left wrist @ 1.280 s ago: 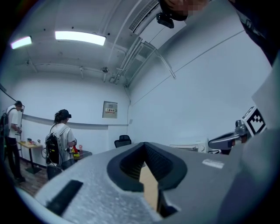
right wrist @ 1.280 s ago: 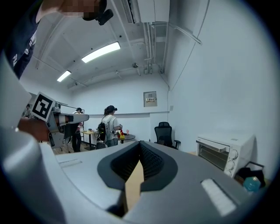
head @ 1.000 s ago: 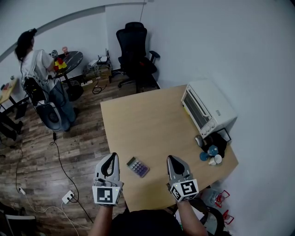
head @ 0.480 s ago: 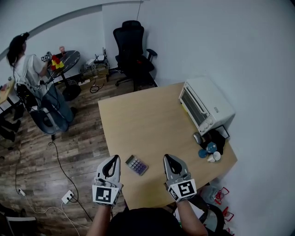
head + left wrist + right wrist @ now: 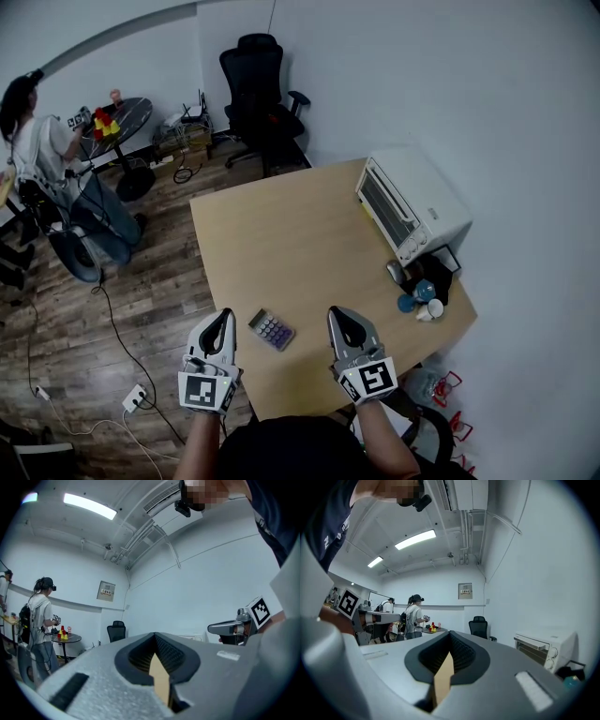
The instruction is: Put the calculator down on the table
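Observation:
The grey calculator (image 5: 272,330) with purple keys lies flat on the wooden table (image 5: 281,234) near its front edge, untouched. My left gripper (image 5: 221,319) hovers just left of it, over the table's left edge, shut and empty. To the calculator's right my right gripper (image 5: 339,316) is held over the table, also shut with nothing in it. In the left gripper view the jaws (image 5: 157,638) meet, and the right gripper (image 5: 234,627) shows beyond them. The right gripper view shows its jaws (image 5: 450,637) closed too, with only a sliver of tabletop between them.
A white toaster oven (image 5: 408,206) stands at the table's right edge, with a mouse, cups and a dark object (image 5: 422,292) in front of it. A black office chair (image 5: 258,84) stands behind the table. A person (image 5: 42,159) stands far left by a round table. Cables and a power strip (image 5: 134,398) lie on the floor.
Both grippers and the calculator keep their places relative to each other. The head view has drifted, so the table sits slightly further left in the picture. The person in the background has stepped left.

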`<state>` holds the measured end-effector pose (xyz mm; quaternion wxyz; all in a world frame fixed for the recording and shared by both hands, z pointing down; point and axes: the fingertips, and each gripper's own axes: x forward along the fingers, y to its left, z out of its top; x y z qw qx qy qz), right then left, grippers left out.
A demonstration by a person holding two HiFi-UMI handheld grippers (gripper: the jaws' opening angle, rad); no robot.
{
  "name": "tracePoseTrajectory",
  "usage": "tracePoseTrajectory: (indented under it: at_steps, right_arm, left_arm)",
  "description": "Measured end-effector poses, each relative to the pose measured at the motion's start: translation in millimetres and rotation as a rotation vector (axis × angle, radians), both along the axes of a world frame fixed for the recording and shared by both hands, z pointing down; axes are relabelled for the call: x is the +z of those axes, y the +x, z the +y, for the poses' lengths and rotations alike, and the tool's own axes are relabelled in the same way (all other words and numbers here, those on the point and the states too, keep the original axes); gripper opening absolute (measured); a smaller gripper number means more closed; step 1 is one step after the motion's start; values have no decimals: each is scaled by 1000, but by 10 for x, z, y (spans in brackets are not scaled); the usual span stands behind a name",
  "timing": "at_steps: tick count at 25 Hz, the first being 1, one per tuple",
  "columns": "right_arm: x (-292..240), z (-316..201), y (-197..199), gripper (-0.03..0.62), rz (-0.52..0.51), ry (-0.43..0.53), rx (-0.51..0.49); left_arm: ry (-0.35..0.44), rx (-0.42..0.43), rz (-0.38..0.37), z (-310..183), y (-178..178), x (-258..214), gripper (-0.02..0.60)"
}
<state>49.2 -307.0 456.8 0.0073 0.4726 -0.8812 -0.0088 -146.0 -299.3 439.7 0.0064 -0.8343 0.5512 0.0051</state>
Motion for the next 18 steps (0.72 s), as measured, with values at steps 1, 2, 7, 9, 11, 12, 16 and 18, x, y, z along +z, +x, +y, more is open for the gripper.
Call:
tracePoseTrajectory:
  at_steps: [1,2,7,9,11,12,16,18]
  right_arm:
    - [4,-3,15,5,0,-1,5]
    - [5,-5,34,5,2,1,10]
    - [7,-33,89,5,-3,4,22]
    - [-5,-47,81,5,-3,5,24]
    - [-16,-56,86,5,-1,5,30]
    - [-20,-59,86,5,1,5,31]
    - [-22,-59,39,5,5,9,15]
    - [-11,-60,26,5,11,7,9]
  left_arm:
    - [-4,0,-1,-2,-4,11,5]
    - [-4,1,0,-2,-1,15,5]
    - [-19,0,9,-31,21,36,5]
    - [-13,-15,-6,-46,-2,28,5]
    - [-15,-17,-5,-55,-6,30,5]
    - [-26,-15,1,-59,-11,42,5]
    - [-40,-5,17,-71,-18,105,5]
    - [-38,-19,13,-65,-38,126,5]
